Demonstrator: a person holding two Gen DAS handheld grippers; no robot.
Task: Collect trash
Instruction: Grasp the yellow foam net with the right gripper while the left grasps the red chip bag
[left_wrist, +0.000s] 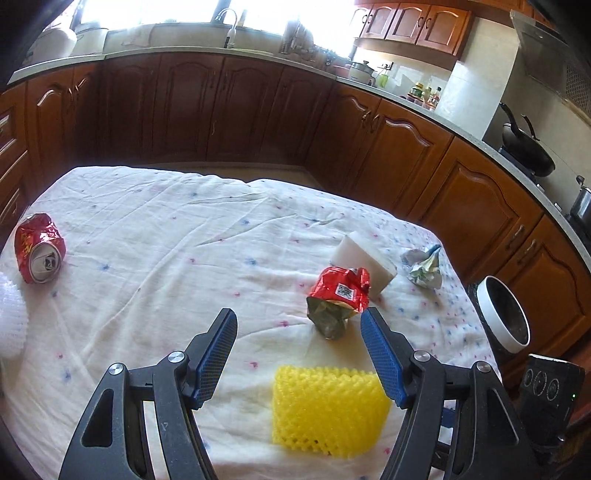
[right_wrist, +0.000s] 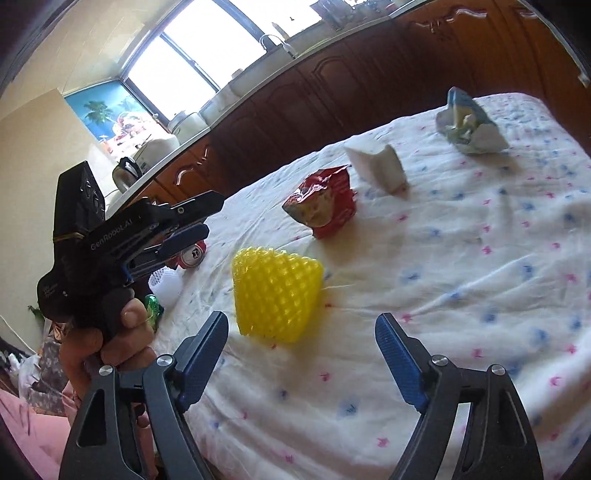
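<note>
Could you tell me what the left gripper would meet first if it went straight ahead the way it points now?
Probably the red snack wrapper: it lies just ahead of the open left gripper, toward its right finger, though depth is uncertain.

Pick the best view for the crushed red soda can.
Left wrist view: the crushed red soda can lies whole and unobstructed at the far left of the white tablecloth. In the right wrist view only its top end peeks out behind the left gripper.

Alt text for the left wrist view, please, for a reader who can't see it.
The open left gripper hovers over a cloth-covered table, with a yellow foam net between its fingers and a crumpled red wrapper just ahead. A crushed red can lies far left; a white block, crumpled paper and white bin sit right.
</note>
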